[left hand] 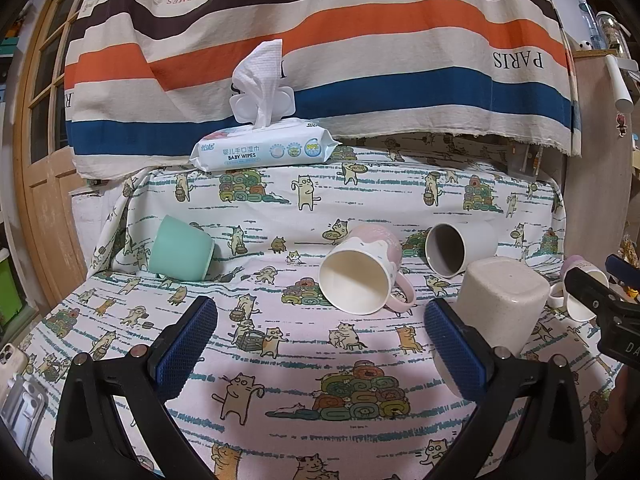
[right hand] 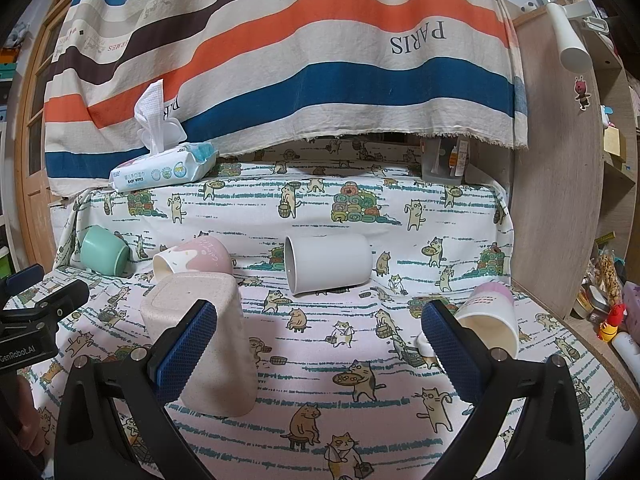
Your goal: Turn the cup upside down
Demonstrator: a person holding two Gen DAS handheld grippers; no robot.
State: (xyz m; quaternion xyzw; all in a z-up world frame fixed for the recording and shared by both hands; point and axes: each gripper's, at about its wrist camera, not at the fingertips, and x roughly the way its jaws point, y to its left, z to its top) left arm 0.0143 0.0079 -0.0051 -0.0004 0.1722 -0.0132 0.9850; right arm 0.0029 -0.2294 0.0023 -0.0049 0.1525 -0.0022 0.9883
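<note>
A beige speckled cup [left hand: 505,305] stands upside down on the cat-print cloth; it also shows in the right wrist view [right hand: 200,332]. A pink-and-white mug [left hand: 362,270] [right hand: 196,261], a grey mug [left hand: 460,248] [right hand: 326,263], a mint cup [left hand: 182,249] [right hand: 105,250] and a lilac-topped white cup [left hand: 582,282] [right hand: 490,320] lie on their sides. My left gripper [left hand: 320,344] is open and empty, the beige cup beside its right finger. My right gripper [right hand: 320,344] is open and empty, the beige cup behind its left finger.
A pack of baby wipes [left hand: 264,148] [right hand: 164,168] sits on the raised back ledge under a striped hanging cloth [left hand: 320,40]. A wooden panel [right hand: 560,200] bounds the right side. A phone [left hand: 10,364] lies at the left edge.
</note>
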